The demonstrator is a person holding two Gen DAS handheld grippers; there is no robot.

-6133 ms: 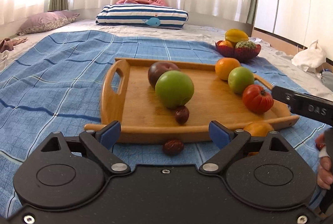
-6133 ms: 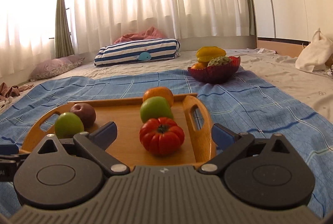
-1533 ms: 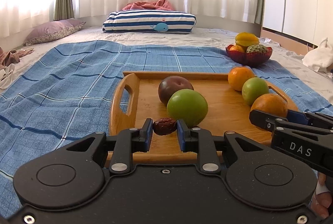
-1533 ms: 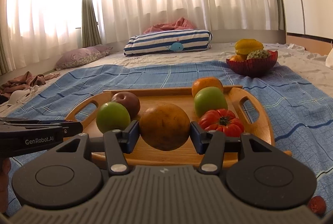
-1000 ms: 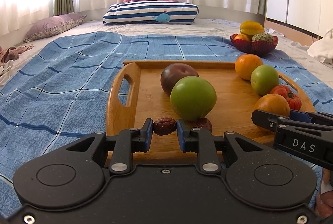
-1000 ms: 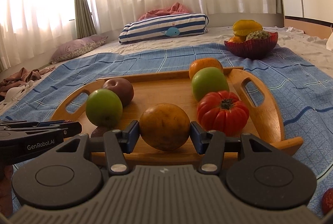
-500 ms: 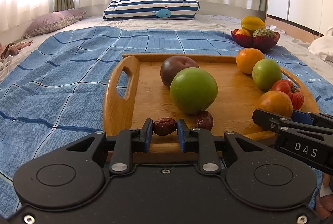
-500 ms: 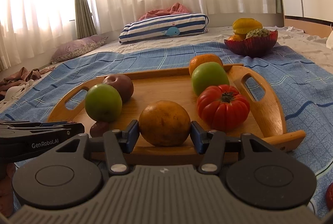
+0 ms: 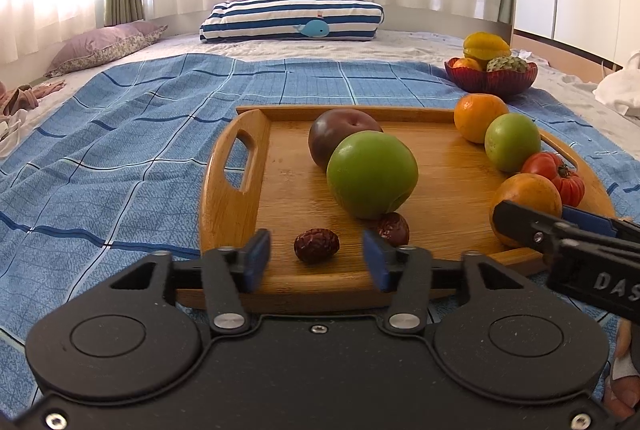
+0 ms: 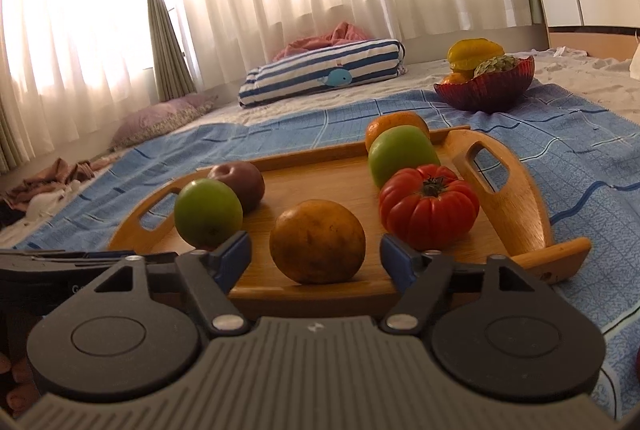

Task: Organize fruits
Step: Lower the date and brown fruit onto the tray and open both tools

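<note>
Left gripper [image 9: 316,260]: jaws have just been opening, now partly spread, released. The wrinkled dark-red date [image 9: 316,250] lies between the blue pads [image 9: 256,259] with clear gaps on both sides, resting on the rectangular wooden tray with cut-out handles [image 9: 234,190], at its near edge. A second dark-red date [image 9: 393,228] sits just beside it on the tray, tucked against the big green round fruit [image 9: 372,174]. Gripper is tilted down over the tray's near rim.

Right gripper [image 10: 316,257]: jaws have just been opening, now wide, released. The dull orange round fruit [image 10: 317,241] sits between its blue pads [image 10: 234,256] on the tray's near edge, with small gaps at both pads. Gripper points shallowly downward at the tray's near rim; in the left wrist view it comes in at the tray's near right corner, with a hand partly visible below it.

Other things on the tray: dark purple plum [image 9: 338,134] touching the big green fruit behind it; along the right side a ribbed red tomato [image 10: 429,206], a smaller green round fruit [image 10: 402,154] and a bright orange [image 9: 478,122] in a row toward the far corner.

Tray sits on a blue checked blanket [image 9: 120,150] on the bed. Beyond the tray's far right corner, a dark red glass bowl [image 9: 491,78] holds more fruit.
</note>
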